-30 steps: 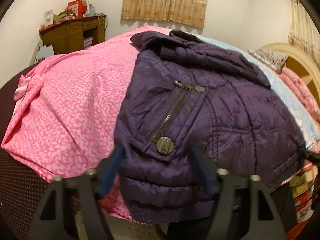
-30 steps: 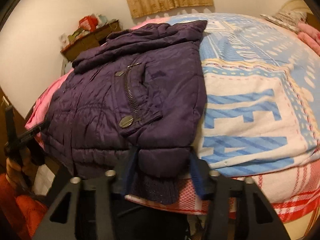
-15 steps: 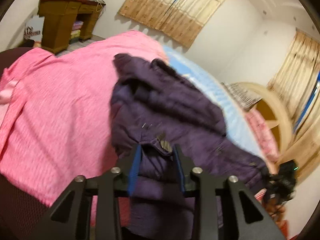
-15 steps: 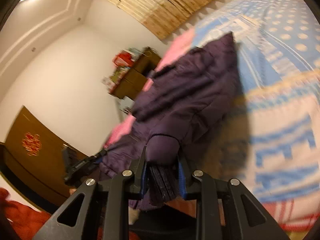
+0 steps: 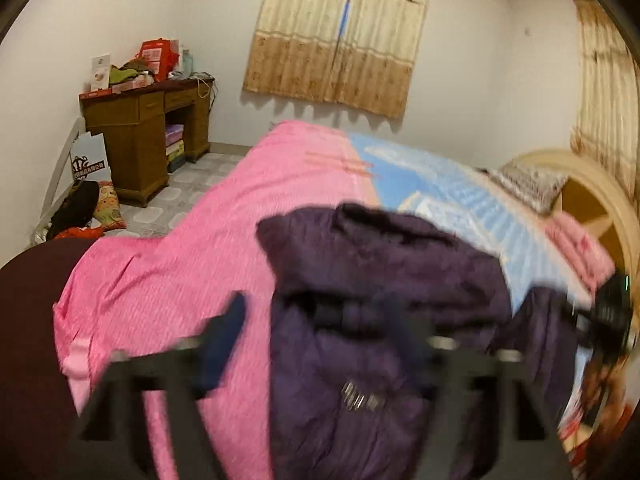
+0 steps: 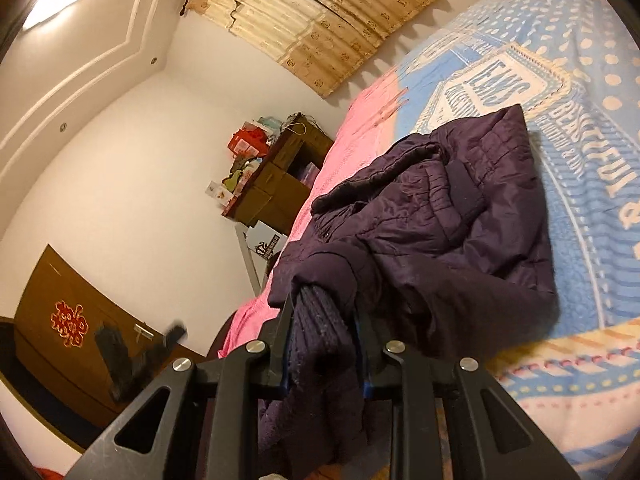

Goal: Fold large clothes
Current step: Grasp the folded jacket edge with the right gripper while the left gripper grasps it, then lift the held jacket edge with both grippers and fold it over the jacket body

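Right gripper (image 6: 322,344) fingers clench the purple jacket's (image 6: 452,240) ribbed hem, body trailing toward one o'clock; left gripper (image 5: 316,332) just released.

My left wrist camera looks forward and slightly down along its blurred fingers, across the purple jacket (image 5: 380,320) close in the lower centre, toward the curtained window (image 5: 336,36) at top centre and the wooden desk (image 5: 144,136) at left. My right wrist camera sits rolled hard to one side, so the bed (image 6: 560,128) tilts up the right of the frame and the ceiling fills the upper left; the jacket's cuff (image 6: 320,328) is right against the lens at bottom centre. Both views share the jacket, the pink and blue bedding, the desk and the curtain.
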Tool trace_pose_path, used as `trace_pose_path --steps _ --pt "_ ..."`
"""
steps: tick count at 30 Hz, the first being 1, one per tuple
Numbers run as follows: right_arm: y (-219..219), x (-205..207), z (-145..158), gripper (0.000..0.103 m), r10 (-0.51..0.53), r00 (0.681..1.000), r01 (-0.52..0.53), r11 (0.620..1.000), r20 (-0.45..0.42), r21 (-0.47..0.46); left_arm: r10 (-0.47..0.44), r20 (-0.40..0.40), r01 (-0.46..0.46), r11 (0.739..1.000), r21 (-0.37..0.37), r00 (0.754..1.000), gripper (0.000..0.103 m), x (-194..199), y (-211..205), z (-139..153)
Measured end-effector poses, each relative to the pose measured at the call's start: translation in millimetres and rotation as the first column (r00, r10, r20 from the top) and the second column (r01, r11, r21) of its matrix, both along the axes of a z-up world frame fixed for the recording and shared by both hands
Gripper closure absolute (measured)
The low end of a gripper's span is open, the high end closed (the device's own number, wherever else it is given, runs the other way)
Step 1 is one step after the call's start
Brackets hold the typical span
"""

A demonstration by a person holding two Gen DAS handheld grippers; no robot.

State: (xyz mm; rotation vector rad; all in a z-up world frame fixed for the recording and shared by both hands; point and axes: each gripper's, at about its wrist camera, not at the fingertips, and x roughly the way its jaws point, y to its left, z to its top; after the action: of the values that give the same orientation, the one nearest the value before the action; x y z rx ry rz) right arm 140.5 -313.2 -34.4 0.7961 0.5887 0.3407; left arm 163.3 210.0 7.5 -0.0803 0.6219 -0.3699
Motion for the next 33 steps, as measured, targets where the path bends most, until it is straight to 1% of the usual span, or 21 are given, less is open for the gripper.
trace_pose_path --steps 2,3,5,6,7,10,11,13,14,16,17,18,19,20,21,23,26,28,30,32,33 --pt "-1 4 -4 0.079 0.004 1.000 -0.004 1.000 0.001 -0.003 -0.024 -0.019 0.024 0.999 0.022 1.000 0.024 -19 5 -23" --pt "-1 6 -5 0.079 0.007 1.000 -0.007 1.000 0.000 -0.004 -0.034 -0.048 0.035 0.999 0.021 0.998 0.023 -28 9 -36" --pt "-2 0 -7 0.079 0.017 1.000 -0.017 1.000 0.005 -0.005 -0.047 -0.139 0.044 0.999 -0.023 0.989 0.022 -41 17 -64" --pt "-1 0 -7 0.079 0.020 1.000 -0.020 1.000 0.010 -0.012 -0.053 -0.205 0.045 0.998 -0.044 0.977 0.022 -44 19 -80" --pt "0 -1 -7 0.079 0.022 1.000 -0.022 1.000 0.014 -0.023 -0.052 -0.275 0.036 0.997 -0.064 0.960 0.022 -46 20 -97" --pt "-1 -6 -8 0.079 0.017 1.000 -0.016 0.999 0.022 -0.040 -0.055 -0.393 0.005 0.992 -0.128 0.918 0.028 -50 22 -130" --pt "-2 -9 -9 0.079 0.013 1.000 -0.012 0.999 0.020 -0.035 -0.060 -0.412 0.000 0.989 -0.145 0.909 0.028 -52 20 -135" --pt "-4 -13 -13 0.079 0.004 1.000 -0.004 1.000 0.016 -0.026 -0.093 -0.438 0.003 0.979 -0.202 0.894 0.028 -54 16 -143" --pt "-7 -13 -15 0.079 -0.005 1.000 0.005 1.000 0.015 -0.022 -0.096 -0.438 0.004 0.979 -0.206 0.894 0.028 -54 15 -144" --pt "-9 -21 -17 0.079 -0.016 1.000 0.016 1.000 0.019 -0.019 -0.086 -0.437 0.002 0.982 -0.191 0.895 0.028 -51 9 -146" --pt "-10 -22 -18 0.079 -0.020 1.000 0.021 1.000 0.019 -0.020 -0.084 -0.433 -0.005 0.980 -0.201 0.898 0.031 -51 9 -148" --pt "-11 -27 -19 0.079 -0.026 0.999 0.026 0.999 0.020 -0.023 -0.078 -0.425 -0.011 0.979 -0.205 0.902 0.044 -53 10 -148" --pt "-12 -32 -20 0.079 -0.031 0.999 0.032 0.999 0.024 -0.029 -0.069 -0.418 -0.014 0.981 -0.192 0.906 0.053 -54 9 -148" --pt "-12 -36 -20 0.079 -0.034 0.999 0.035 0.999 0.026 -0.035 -0.063 -0.417 -0.013 0.984 -0.177 0.907 0.064 -56 11 -150" --pt "-13 -39 -20 0.079 -0.034 0.999 0.035 0.999 0.026 -0.036 -0.063 -0.413 -0.009 0.985 -0.171 0.909 0.072 -56 11 -147" --pt "-14 -46 -19 0.079 -0.033 0.999 0.034 0.999 0.030 -0.028 -0.085 -0.379 0.013 0.982 -0.188 0.921 0.079 -57 11 -135" --pt "-16 -43 -11 0.079 -0.030 0.999 0.030 0.999 0.030 -0.014 -0.143 -0.338 0.056 0.965 -0.256 0.930 0.081 -44 6 -100" --pt "-18 -33 -6 0.079 -0.024 0.999 0.024 1.000 0.029 0.006 -0.167 -0.294 0.086 0.959 -0.268 0.941 0.082 -27 0 -67" --pt "-21 -14 0 0.079 -0.025 0.999 0.025 1.000 0.025 0.017 -0.175 -0.273 0.097 0.956 -0.277 0.946 0.082 -2 -7 -38" --pt "-28 11 7 0.079 -0.041 0.999 0.040 0.999 0.023 0.031 -0.173 -0.276 0.084 0.948 -0.307 0.946 0.083 30 -14 -15" --pt "-33 22 9 0.079 -0.049 0.999 0.048 0.998 0.021 0.048 -0.161 -0.268 0.075 0.950 -0.304 0.950 0.083 47 -20 -4"
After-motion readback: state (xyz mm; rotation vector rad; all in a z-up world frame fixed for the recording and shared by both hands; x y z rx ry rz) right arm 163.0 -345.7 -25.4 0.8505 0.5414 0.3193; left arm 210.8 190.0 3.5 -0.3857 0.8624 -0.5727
